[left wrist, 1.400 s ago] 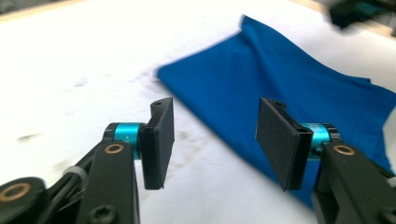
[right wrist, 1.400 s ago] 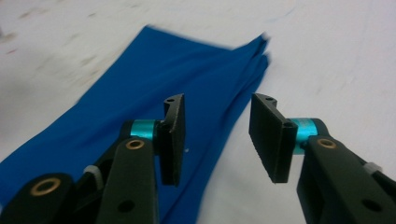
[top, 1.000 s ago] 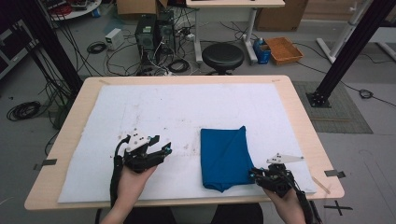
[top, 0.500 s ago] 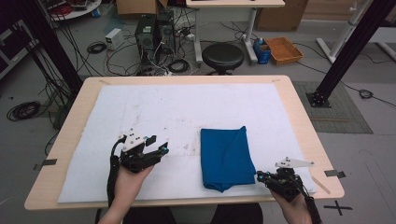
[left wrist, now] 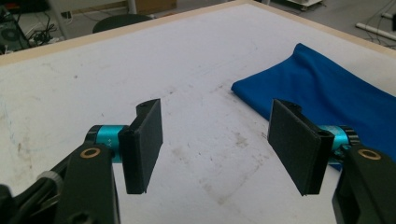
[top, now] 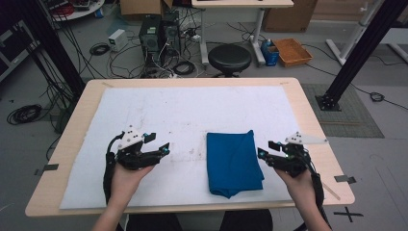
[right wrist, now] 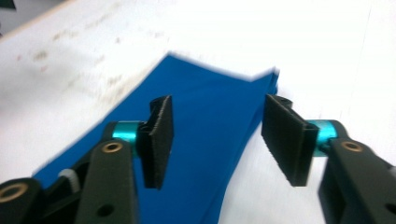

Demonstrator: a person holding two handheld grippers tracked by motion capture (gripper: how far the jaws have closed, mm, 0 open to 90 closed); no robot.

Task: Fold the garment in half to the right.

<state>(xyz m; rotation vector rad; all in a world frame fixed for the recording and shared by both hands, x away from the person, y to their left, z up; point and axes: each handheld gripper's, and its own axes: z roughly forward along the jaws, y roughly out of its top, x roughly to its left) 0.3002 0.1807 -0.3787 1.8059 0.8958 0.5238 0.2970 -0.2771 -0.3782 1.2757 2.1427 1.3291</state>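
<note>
Cloth, blue and folded, is lying flat on the worktop between my hands; I am judging it soft, light and limp, best pinched at a corner. Left hand-held gripper and right hand-held gripper are both hovering released.

No text, label, brand or number can be read anywhere. One sign is seen: a black cross of tape stuck on the grey floor beside the table's near right corner.
</note>
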